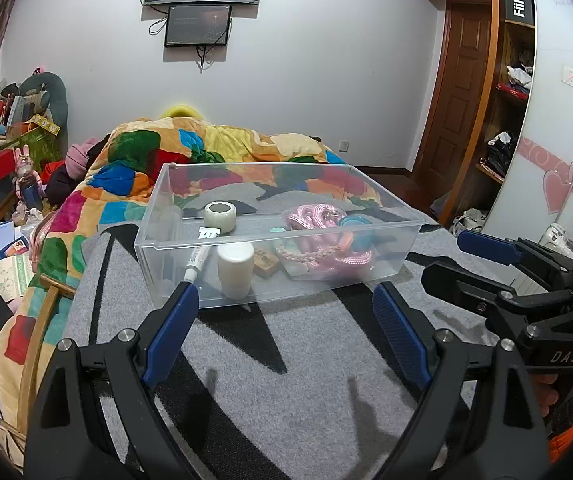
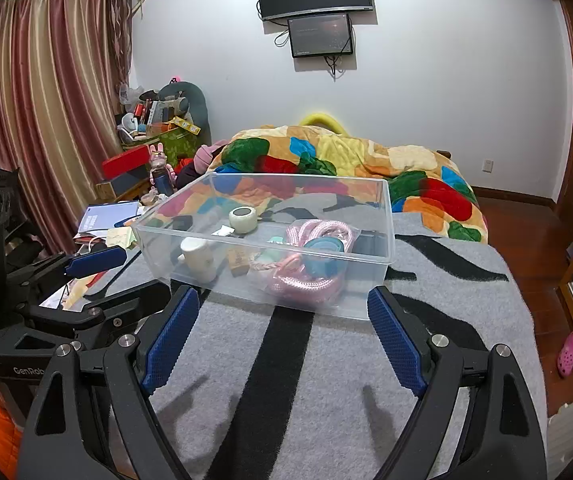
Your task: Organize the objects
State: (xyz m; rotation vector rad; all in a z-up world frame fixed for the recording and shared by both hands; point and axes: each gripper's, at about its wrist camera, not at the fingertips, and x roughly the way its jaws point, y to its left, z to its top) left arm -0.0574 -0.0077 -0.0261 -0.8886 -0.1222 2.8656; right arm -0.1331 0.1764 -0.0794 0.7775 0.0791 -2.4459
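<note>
A clear plastic bin (image 1: 386,264) (image 2: 382,216) stands on the grey and black striped blanket (image 1: 306,380) (image 2: 326,380). In it lie a tape roll (image 1: 219,212) (image 2: 242,219), a white bottle (image 1: 235,270) (image 2: 198,258), a marker pen (image 1: 197,264), a wooden block (image 1: 267,261) (image 2: 237,261), a pink rope (image 1: 318,220) (image 2: 318,232) and a teal round lid (image 1: 352,222) (image 2: 324,246). My left gripper (image 1: 286,292) is open and empty just in front of the bin. My right gripper (image 2: 282,296) is open and empty, also in front of the bin. Each gripper shows in the other's view: the right one (image 1: 470,260), the left one (image 2: 126,276).
A colourful quilt (image 1: 214,148) (image 2: 366,160) is heaped behind the bin. Cluttered boxes, papers and toys (image 1: 10,184) (image 2: 146,152) lie to the left of the bed. A wardrobe (image 1: 514,92) and wooden floor (image 2: 542,260) are on the right.
</note>
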